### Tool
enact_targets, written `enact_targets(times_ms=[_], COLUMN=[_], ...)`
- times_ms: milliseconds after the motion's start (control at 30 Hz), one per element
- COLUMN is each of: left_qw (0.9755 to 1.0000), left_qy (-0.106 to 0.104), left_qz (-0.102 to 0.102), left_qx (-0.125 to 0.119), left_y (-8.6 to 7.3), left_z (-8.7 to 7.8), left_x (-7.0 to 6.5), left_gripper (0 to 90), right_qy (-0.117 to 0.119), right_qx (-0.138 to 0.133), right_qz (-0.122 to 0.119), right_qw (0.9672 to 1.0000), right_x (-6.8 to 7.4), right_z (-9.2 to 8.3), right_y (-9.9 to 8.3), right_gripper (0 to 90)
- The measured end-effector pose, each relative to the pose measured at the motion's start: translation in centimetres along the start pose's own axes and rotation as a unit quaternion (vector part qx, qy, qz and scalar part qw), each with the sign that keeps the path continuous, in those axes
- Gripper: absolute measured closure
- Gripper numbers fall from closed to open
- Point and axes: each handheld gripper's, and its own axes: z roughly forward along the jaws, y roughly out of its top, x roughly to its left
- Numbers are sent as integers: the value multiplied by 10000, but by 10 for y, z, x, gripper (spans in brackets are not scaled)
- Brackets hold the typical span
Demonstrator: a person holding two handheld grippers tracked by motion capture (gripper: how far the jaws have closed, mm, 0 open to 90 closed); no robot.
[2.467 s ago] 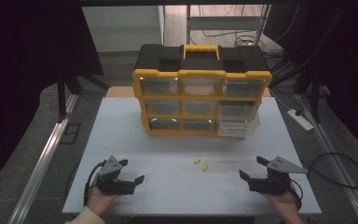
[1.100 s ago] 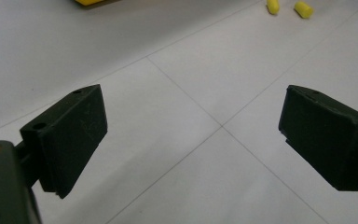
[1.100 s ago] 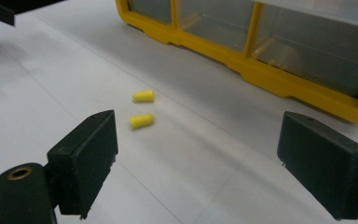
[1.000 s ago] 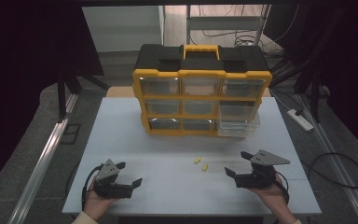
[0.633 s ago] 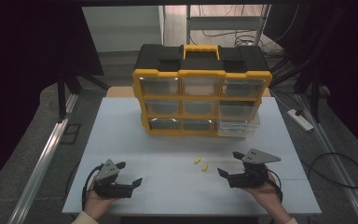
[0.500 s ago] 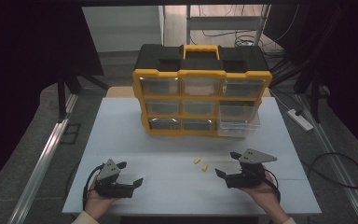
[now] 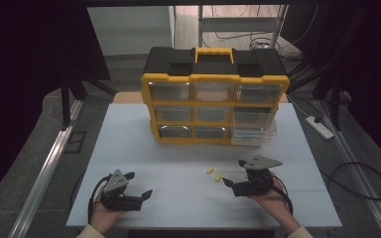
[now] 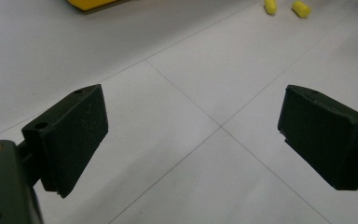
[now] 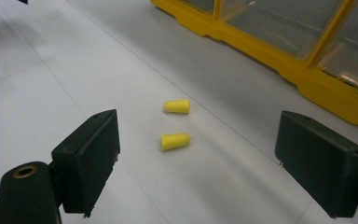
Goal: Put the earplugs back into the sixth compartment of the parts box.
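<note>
On the left of the white table (image 7: 129,134), the left gripper (image 7: 138,194) rests low in the person's left hand (image 7: 104,214), its jaws spread wide over bare tabletop. Toward the middle lie two yellow earplugs: the farther earplug (image 9: 177,106) and the nearer earplug (image 9: 175,140), just beside each other and apart from both grippers. To their right, the right gripper (image 7: 231,185) points at them, jaws wide and holding nothing. Behind stands the yellow-and-black drawer organizer (image 7: 213,96), its bottom right drawer (image 7: 254,133) pulled out.
</note>
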Motion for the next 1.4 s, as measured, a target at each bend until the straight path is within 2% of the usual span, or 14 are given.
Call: enact_targets(times_ms=[133,267,467,633,833,1000,1100,1233,1333,1400], left_qw=[10000,10000,10000,10000,10000,9999,9997,9996,9994,9995], left_qy=[27,32,45,49,63,72,150,103,114,82], left_qz=[37,5,-12,-3,-10,11,201,228,272,244], left_qx=[6,-44,-65,-50,-62,-109,-76,-145,-175,-173], left_y=[-1,-1,-1,-1,-1,2,5,9,11,11], left_z=[-1,-4,-4,-4,-4,-4,-4,-4,-4,-4], left_x=[0,0,0,0,0,-1,-7,-11,-13,-13], left_gripper=[85,86,87,87,88,88,87,86,85,85], right_qy=[112,221,335,389,339,364,371,442,401,324], right_qx=[198,326,511,680,943,1029,1105,1208,1202,1193], right_qz=[-67,-211,-307,-345,-383,-380,-415,-390,-404,-390], right_qw=[9997,9990,9977,9963,9942,9933,9923,9909,9911,9916], right_x=[2,7,9,9,8,5,4,2,2,2], right_z=[15,26,40,48,56,60,63,65,65,64], right_y=[1,5,8,8,6,5,4,2,2,2], right_gripper=[143,150,163,187,218,292,334,406,448,507])
